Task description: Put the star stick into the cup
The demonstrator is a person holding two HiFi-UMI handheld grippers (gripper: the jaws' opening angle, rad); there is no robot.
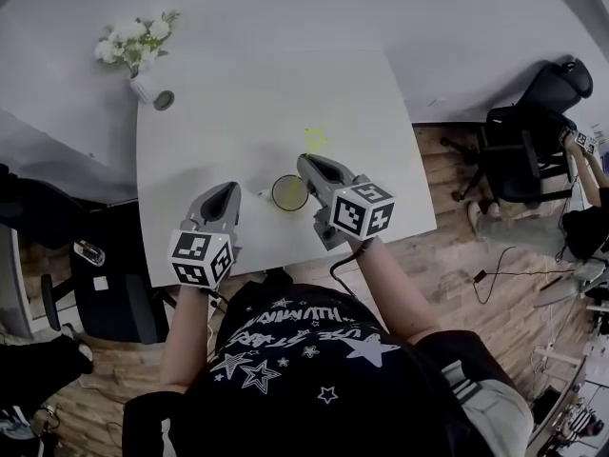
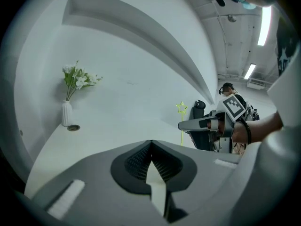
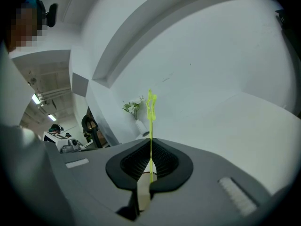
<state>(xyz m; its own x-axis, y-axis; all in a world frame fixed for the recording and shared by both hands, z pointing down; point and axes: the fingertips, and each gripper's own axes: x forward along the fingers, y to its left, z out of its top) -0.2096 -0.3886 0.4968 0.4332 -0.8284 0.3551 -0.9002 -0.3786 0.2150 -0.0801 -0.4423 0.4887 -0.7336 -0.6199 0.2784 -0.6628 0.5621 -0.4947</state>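
Table holds one cup; right hand-held gripper pinches one star stick; left closed.

The star stick is a thin, see-through yellow-green rod topped with an outlined star. It stands upright, its lower shaft pinched between the closed jaws of the right gripper. The cup, round with a yellowish rim and a dark inside, stands on the desk near its front edge.
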